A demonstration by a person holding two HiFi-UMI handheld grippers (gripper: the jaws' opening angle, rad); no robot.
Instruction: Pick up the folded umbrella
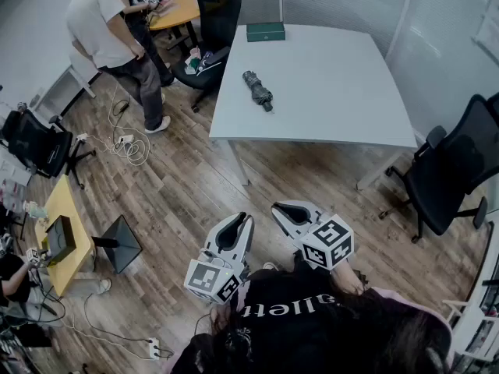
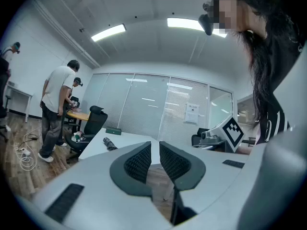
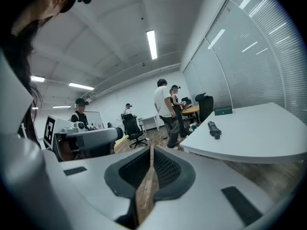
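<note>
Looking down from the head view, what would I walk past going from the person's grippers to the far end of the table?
Brown wooden floor, white table, dark folded umbrella, flat green box.

Office interior: wood-plank floor (image 1: pixel 195 193), white table (image 1: pixel 335 92) at upper centre, black chair (image 1: pixel 452 170) at right edge, glazed partition (image 2: pixel 139 109), ceiling strip light (image 2: pixel 108 32).

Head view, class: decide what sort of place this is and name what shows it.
Most likely an office meeting room: a large white rectangular table, a black swivel office chair beside it, and glass partition walls with blinds.
</note>
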